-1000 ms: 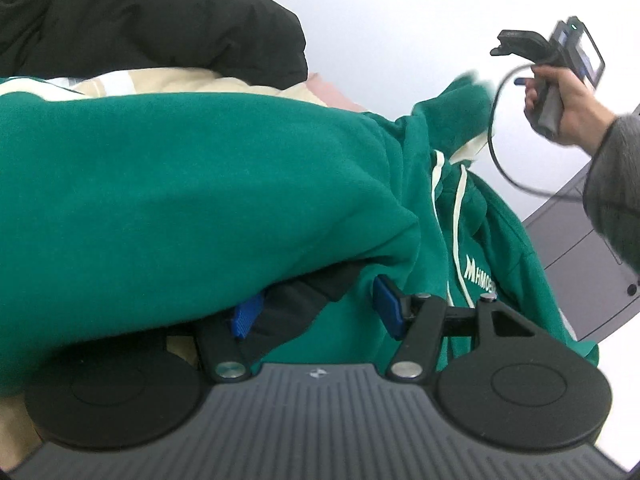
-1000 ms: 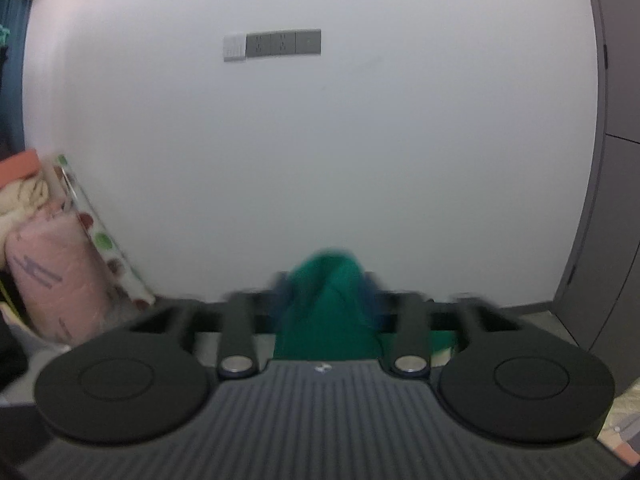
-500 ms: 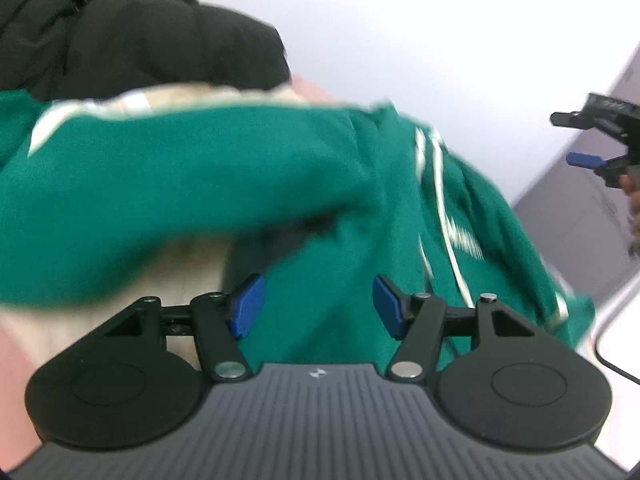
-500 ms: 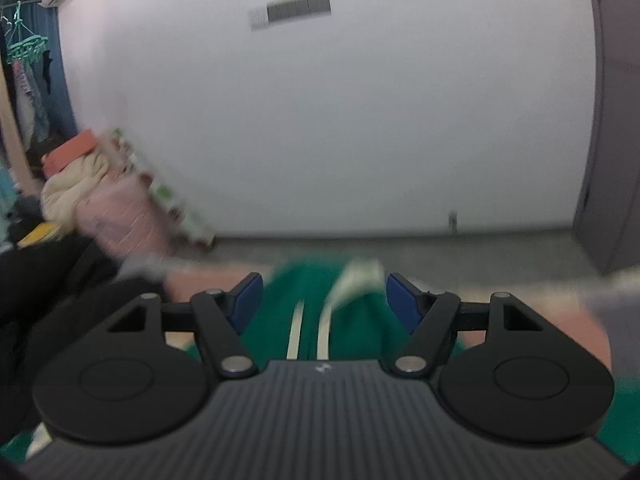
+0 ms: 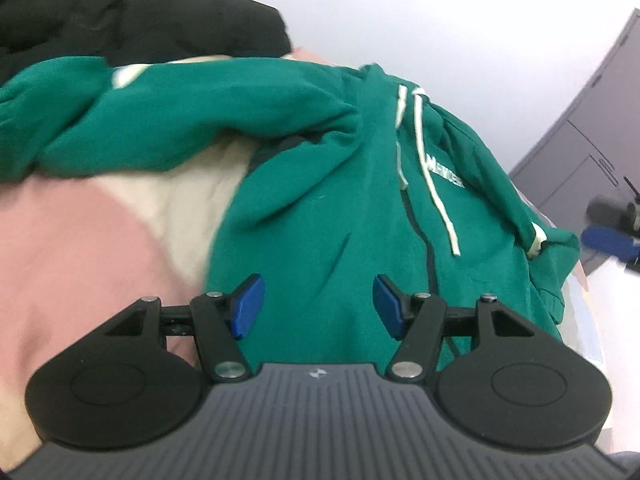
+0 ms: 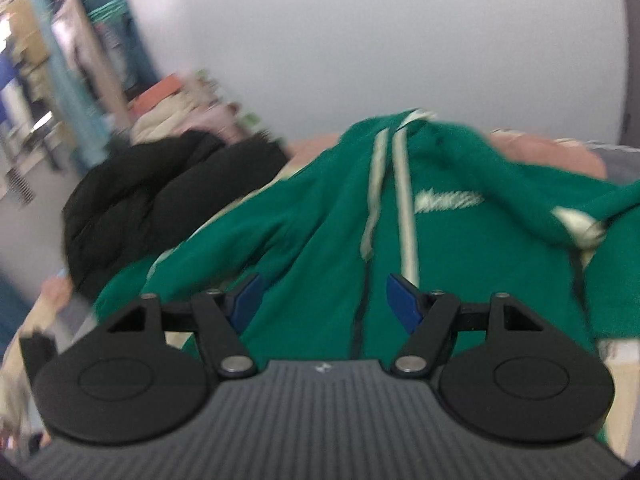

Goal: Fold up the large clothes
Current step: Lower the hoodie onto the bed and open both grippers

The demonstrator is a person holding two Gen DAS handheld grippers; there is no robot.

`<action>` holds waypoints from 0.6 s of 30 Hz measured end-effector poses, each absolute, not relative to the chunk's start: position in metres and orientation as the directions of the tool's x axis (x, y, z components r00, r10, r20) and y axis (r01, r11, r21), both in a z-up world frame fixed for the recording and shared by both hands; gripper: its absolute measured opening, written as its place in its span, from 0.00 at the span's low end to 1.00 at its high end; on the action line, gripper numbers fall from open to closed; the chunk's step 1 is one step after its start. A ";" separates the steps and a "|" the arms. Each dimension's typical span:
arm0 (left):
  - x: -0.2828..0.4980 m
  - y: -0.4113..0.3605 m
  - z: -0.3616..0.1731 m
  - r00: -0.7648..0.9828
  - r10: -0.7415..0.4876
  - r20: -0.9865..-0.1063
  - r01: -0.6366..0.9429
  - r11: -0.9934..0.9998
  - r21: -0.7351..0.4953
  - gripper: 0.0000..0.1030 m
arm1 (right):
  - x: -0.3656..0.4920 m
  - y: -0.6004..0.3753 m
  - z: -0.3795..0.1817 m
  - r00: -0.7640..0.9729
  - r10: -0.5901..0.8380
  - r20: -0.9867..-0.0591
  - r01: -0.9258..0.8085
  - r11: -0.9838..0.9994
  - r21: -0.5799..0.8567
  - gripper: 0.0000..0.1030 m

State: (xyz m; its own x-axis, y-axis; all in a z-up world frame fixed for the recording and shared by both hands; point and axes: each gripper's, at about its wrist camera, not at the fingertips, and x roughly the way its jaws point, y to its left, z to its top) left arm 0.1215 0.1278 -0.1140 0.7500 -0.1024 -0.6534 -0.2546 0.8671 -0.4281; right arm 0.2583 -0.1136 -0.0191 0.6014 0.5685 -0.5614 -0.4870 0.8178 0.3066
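A green zip hoodie (image 5: pixel 328 200) with white drawstrings and a white chest logo lies front up on a pink and cream bed cover (image 5: pixel 80 248). One sleeve (image 5: pixel 192 116) is folded across toward the left. My left gripper (image 5: pixel 318 306) hovers open over the hoodie's lower front, nothing between its blue pads. In the right wrist view the same hoodie (image 6: pixel 340 232) fills the middle, blurred by motion. My right gripper (image 6: pixel 322 300) is open above its zip, holding nothing. The right gripper also shows at the right edge of the left wrist view as a blurred blue pad (image 5: pixel 608 240).
A black padded jacket (image 5: pixel 132 12) is heaped at the far left of the bed, also seen as the black jacket (image 6: pixel 160 196). A grey cabinet (image 5: pixel 580 152) stands at the right. A pile of folded clothes (image 6: pixel 176 120) and hanging garments lie beyond the bed by the white wall.
Both grippers let go of the hoodie: the left released the sleeve and pulled back, the right dropped the hood and swung round over the garment. The hoodie now lies flatter.
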 end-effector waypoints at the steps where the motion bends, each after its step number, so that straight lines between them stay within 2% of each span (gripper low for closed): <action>1: 0.113 0.131 -0.112 0.750 -0.097 -0.654 -0.270 0.858 -0.436 0.64 | 0.250 -0.107 -0.025 0.583 0.582 -0.567 -0.512 0.805 0.300 0.68; 10: 0.094 0.164 -0.116 0.744 -0.053 -0.666 -0.394 0.770 -0.502 0.64 | 0.194 -0.053 -0.091 0.382 0.664 -0.643 -0.665 0.681 0.308 0.67; 18: 0.104 0.172 -0.128 0.724 -0.042 -0.689 -0.439 0.743 -0.506 0.64 | 0.190 -0.019 -0.123 0.298 0.741 -0.601 -0.764 0.563 0.315 0.67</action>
